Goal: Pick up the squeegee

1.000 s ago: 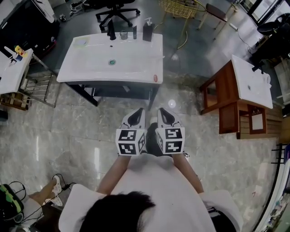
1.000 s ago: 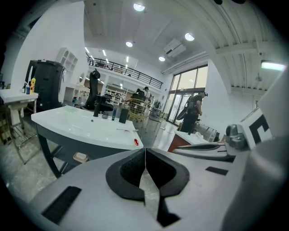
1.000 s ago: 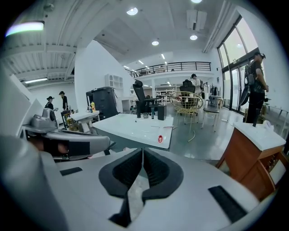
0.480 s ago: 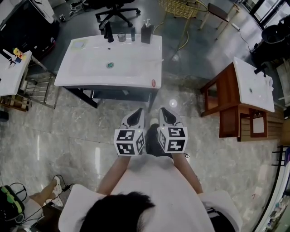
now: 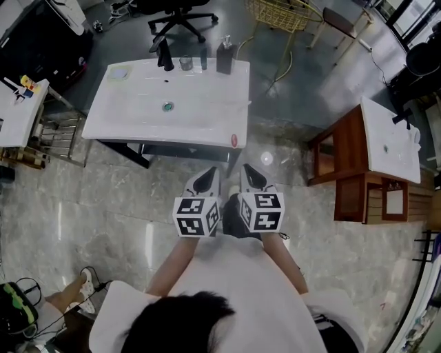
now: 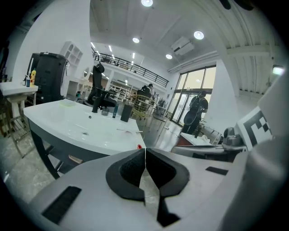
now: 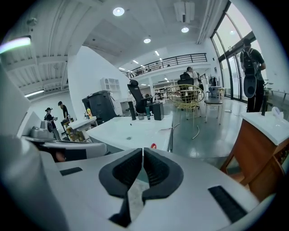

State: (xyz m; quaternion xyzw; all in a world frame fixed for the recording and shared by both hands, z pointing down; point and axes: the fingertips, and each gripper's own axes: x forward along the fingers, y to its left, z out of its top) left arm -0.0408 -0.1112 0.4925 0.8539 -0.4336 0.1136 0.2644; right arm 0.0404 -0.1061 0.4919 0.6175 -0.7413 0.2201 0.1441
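Note:
A white sink counter [image 5: 138,103] stands ahead of me, with a black faucet [image 5: 165,55] and a dark soap dispenser [image 5: 224,55] at its back. A thin pale tool [image 6: 128,131], which may be the squeegee, lies near the counter's right edge; it is too small to tell for sure. My left gripper [image 5: 209,176] and right gripper [image 5: 251,172] hang side by side over the floor, short of the counter's front edge. Both are shut with nothing between the jaws, as the left gripper [image 6: 145,149] and right gripper [image 7: 143,151] views show.
A glass [image 5: 185,63] and a dark bottle [image 5: 204,58] stand beside the faucet. A wooden cabinet [image 5: 344,165] with a white basin stands at the right. An office chair [image 5: 182,17] and a wire chair [image 5: 279,14] are behind the counter, and a white table [image 5: 17,110] is at the left.
Both grippers have moved together towards the sink counter, which now sits a little nearer in the head view. Their jaws stay shut.

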